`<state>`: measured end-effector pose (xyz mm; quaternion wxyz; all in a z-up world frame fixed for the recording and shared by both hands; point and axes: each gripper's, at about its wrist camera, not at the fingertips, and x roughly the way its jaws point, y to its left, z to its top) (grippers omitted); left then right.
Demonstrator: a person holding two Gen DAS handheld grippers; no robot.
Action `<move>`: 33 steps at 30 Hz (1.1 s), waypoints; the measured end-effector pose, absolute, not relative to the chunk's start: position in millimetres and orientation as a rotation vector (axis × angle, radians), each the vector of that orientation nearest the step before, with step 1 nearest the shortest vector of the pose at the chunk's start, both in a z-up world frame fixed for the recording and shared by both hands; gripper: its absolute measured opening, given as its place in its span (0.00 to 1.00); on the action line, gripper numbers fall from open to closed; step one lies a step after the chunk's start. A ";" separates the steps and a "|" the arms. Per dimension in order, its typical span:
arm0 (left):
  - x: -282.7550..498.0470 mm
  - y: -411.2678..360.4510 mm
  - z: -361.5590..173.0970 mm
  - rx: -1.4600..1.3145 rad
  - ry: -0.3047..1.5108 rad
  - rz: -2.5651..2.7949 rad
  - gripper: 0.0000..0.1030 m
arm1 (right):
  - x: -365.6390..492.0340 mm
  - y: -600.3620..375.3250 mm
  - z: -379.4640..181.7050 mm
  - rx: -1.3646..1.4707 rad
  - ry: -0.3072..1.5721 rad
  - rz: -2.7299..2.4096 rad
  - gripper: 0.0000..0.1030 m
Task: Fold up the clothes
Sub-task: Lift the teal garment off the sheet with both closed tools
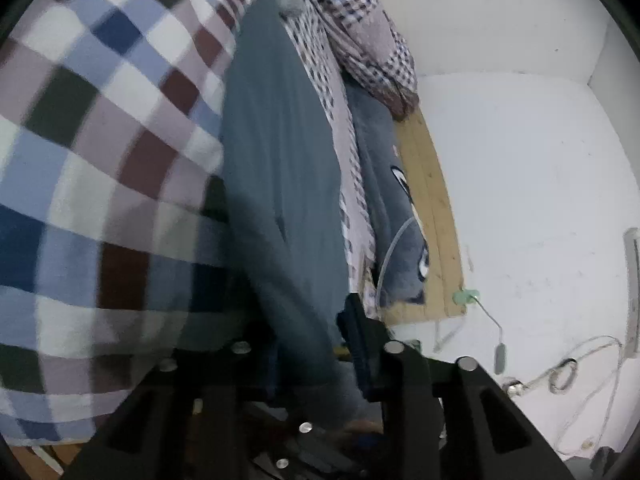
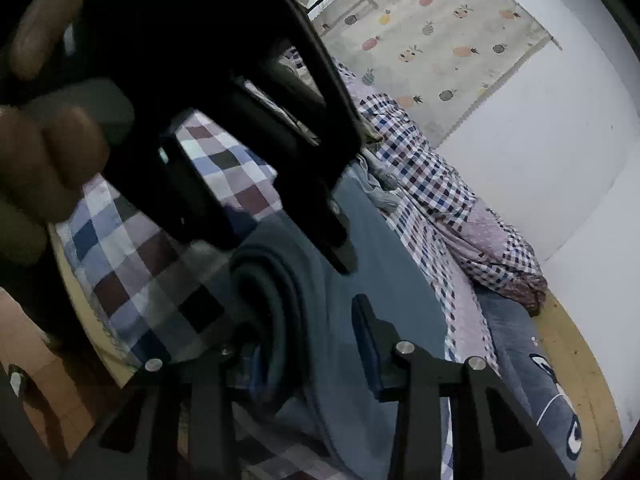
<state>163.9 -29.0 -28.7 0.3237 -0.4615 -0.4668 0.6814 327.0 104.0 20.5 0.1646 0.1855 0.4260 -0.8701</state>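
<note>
A teal garment [image 1: 280, 168] is seen draped over a bed [image 1: 434, 216] covered with a checked sheet [image 1: 100, 128]. In the left wrist view the left tool [image 1: 312, 360] is clamped on a fold of this garment, the cloth being pinched between the dark finger [image 1: 360, 344] on the right and the other finger, which is hidden under the fabric. In the right wrist view the right tool [image 2: 304, 344] is closed around a bunched, layered edge of the same garment [image 2: 280, 280], though the left finger is largely covered by cloth; the left tool [image 2: 256, 152] is seen above it, gripped by a hand [image 2: 44, 160], with its tips touching the garment. A grey-blue printed garment [image 1: 400, 240] lies near the wooden bed edge, beside the teal one, and a rumpled checked quilt [image 2: 440, 184] is heaped further along the bed by the white wall [image 2: 540, 140]. A fruit-patterned curtain [image 2: 432, 40] hangs beyond.
</note>
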 end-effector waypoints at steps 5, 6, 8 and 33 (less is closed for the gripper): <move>165.1 -31.8 -28.9 -1.191 -1.263 1.787 0.09 | 328.6 97.0 16.1 0.470 1.269 -2.489 0.41; 165.0 -31.5 -29.1 -1.189 -1.265 1.780 0.09 | 329.6 94.3 14.7 0.461 1.278 -2.488 0.41; 164.4 -29.3 -28.8 -1.182 -1.271 1.772 0.06 | 331.5 88.1 11.3 0.454 1.291 -2.483 0.41; 31.3 -41.9 -11.8 -1.228 -1.185 1.913 0.65 | 319.4 118.5 78.4 0.479 0.831 -2.539 0.09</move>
